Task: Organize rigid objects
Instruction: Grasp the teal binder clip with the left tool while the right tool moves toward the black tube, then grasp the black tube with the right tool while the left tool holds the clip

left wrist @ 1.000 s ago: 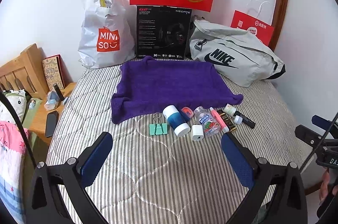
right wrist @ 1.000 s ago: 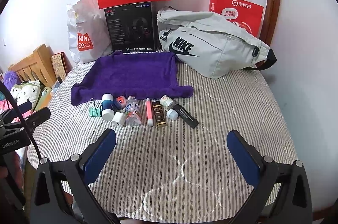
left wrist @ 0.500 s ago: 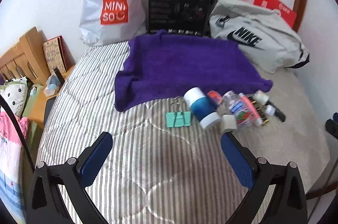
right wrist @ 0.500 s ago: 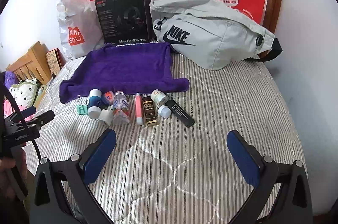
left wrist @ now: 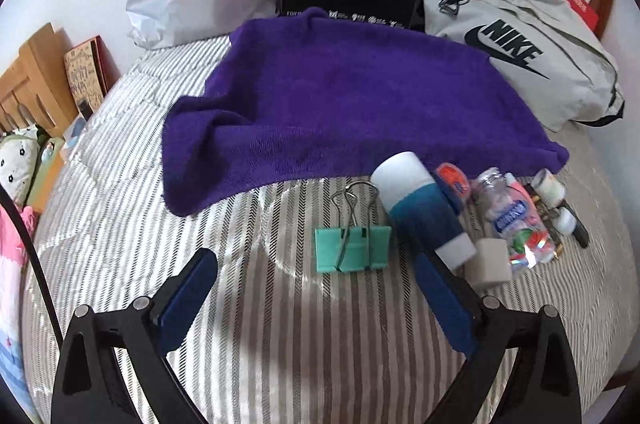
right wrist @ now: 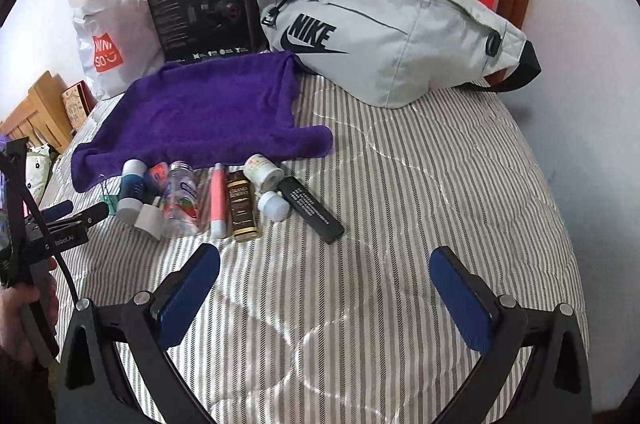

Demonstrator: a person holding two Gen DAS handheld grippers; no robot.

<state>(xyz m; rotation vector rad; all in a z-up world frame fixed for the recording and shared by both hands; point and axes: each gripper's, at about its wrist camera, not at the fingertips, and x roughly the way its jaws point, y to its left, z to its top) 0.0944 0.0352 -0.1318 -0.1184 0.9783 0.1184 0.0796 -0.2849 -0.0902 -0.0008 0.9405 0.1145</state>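
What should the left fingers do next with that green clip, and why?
Probably ease the left gripper forward and down around the green binder clip. The clip lies just ahead of the closing, empty fingers, at the end of the row by the purple towel.

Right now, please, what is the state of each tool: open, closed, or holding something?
Left tool: jaws wide apart but closing, holding nothing; green binder clip lies just ahead.
Right tool: open, holding nothing.

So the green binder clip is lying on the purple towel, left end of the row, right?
Not quite: the green binder clip lies on the striped bedspread, just in front of the purple towel. It is at the row's left end, as the left wrist view shows.
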